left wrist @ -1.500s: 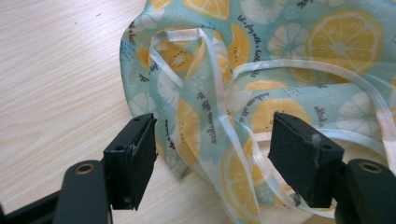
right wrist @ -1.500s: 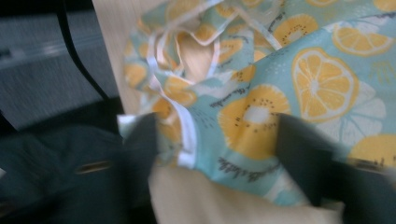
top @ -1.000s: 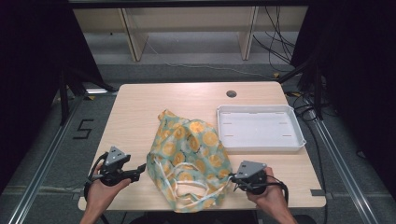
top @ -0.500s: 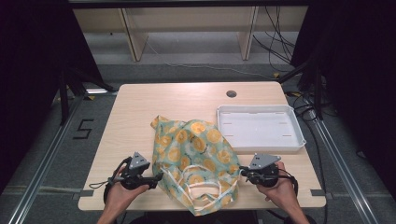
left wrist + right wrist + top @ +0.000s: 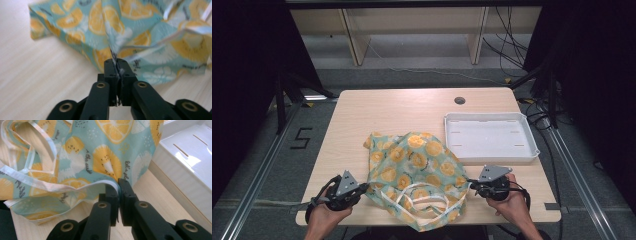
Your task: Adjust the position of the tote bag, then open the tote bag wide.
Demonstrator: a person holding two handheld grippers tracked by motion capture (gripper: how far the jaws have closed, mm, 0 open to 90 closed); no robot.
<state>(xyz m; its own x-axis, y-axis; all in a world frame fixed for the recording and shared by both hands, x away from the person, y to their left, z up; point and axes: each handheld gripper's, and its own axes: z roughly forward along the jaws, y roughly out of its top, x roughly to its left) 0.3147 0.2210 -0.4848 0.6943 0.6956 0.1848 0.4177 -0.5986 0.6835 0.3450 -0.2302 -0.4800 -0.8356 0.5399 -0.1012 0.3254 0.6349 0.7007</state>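
Observation:
A teal cloth bag (image 5: 417,167) printed with orange slices lies crumpled on the wooden table (image 5: 392,107), its white handles (image 5: 422,192) looped near the front edge. My left gripper (image 5: 363,189) is at the bag's left edge; its jaws have just been closing and now pinch a fold of the bag (image 5: 140,27), as my left gripper (image 5: 116,62) shows in its own view. My right gripper (image 5: 470,186) is shut on the white-trimmed rim at the bag's right side. In the right gripper view that gripper (image 5: 118,183) clamps the bag's (image 5: 100,150) hem.
A white plastic tray (image 5: 532,150) stands empty on the right half of the table, just beyond my right gripper; its wall (image 5: 172,180) is close beside the jaws. A round cable hole (image 5: 459,100) is near the far edge. Bare tabletop lies to the left and behind the bag.
My left gripper came in to the bag's left edge, dropped lower and closed on the fabric. The right gripper shifted right with the rim in it, and the bag now lies wider.

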